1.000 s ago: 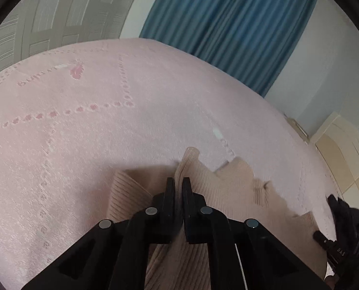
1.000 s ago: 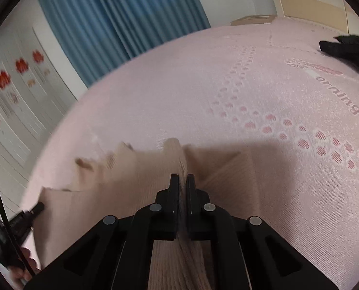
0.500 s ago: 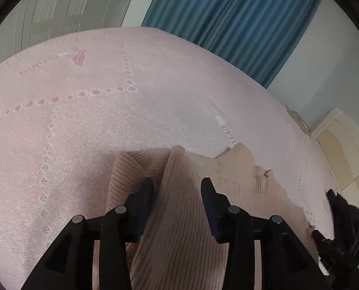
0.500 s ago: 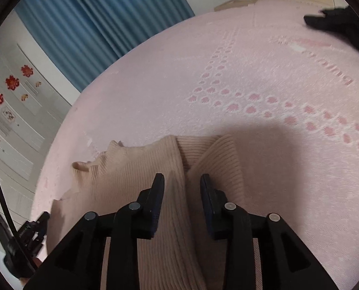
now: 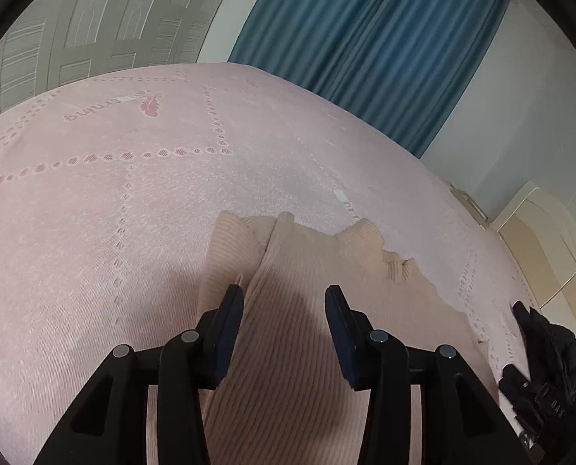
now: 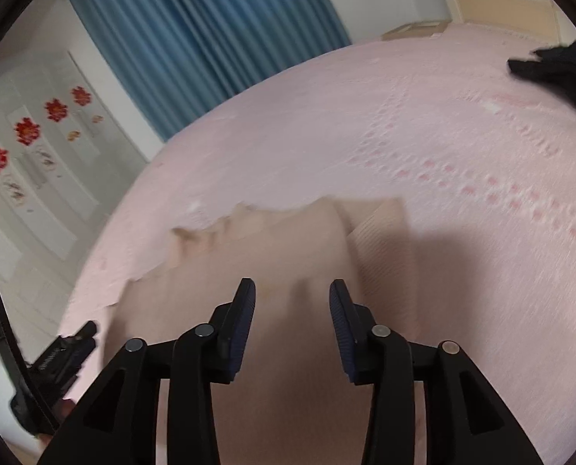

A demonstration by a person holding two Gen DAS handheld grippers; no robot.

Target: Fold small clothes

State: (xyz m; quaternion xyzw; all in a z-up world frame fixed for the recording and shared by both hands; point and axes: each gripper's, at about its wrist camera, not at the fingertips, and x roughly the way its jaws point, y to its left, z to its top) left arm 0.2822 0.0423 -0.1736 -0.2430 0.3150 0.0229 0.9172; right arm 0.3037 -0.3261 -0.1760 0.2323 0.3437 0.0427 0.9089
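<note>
A beige ribbed knit garment point(image 5: 299, 290) lies on the pink bedspread point(image 5: 113, 193), with one side folded over its middle and a scalloped edge on the right. My left gripper point(image 5: 284, 298) is open and empty, just above the folded part. In the right wrist view the same garment point(image 6: 288, 255) lies under my right gripper point(image 6: 292, 292), which is open and empty too. The other gripper point(image 6: 55, 360) shows at the lower left of that view.
A black garment point(image 5: 547, 348) lies on the bed at the right; it also shows in the right wrist view point(image 6: 559, 69). Blue curtains point(image 5: 365, 50) and a white wardrobe point(image 5: 94, 27) stand beyond the bed. A cream cabinet point(image 5: 551, 240) is at the far right.
Both grippers were shut on the beige garment one second ago. They opened, let it go and drew back and up. The fold now lies flat on the bed.
</note>
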